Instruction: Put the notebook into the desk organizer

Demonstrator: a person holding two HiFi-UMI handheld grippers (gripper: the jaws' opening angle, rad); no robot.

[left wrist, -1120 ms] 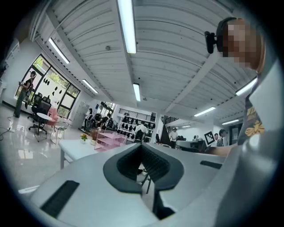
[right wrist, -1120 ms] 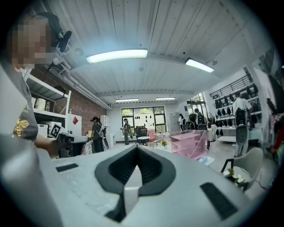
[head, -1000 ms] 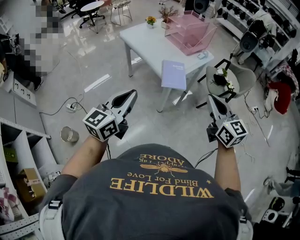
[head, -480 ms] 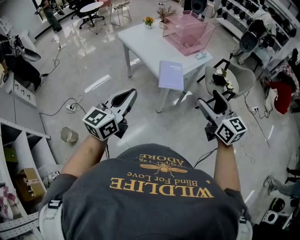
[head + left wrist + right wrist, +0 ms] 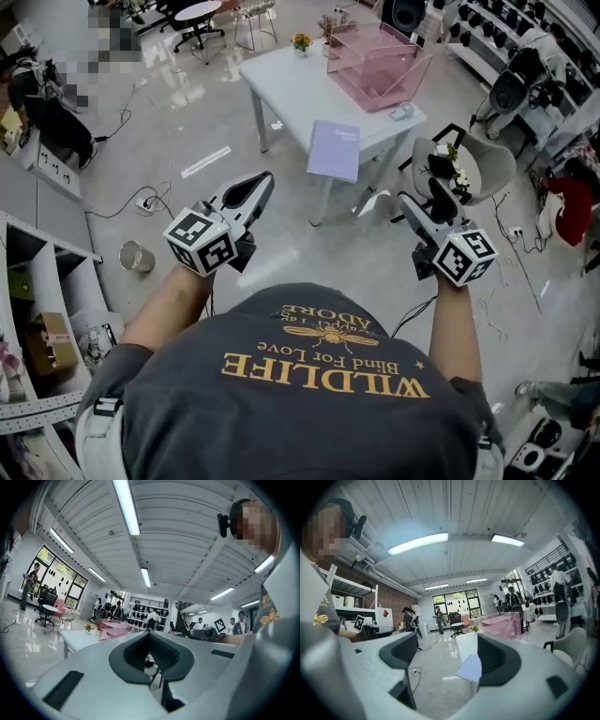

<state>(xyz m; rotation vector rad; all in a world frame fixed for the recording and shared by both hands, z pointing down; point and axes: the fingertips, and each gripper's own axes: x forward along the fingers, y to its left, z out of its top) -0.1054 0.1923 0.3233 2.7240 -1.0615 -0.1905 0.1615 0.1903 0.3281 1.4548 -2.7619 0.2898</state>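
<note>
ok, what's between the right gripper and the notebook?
Bare floor only, head view. The right gripper, jaws just opening with nothing between them, is short of the notebook on the table.

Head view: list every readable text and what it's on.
"WILDLIFE": gold print on the person's dark grey T-shirt, upside down in this view.
"Blind For Love": same shirt.
"ADORE": same shirt.
Small line beside "ADORE": too small to read.
Cover print on the lilac notebook: too small to read.
</note>
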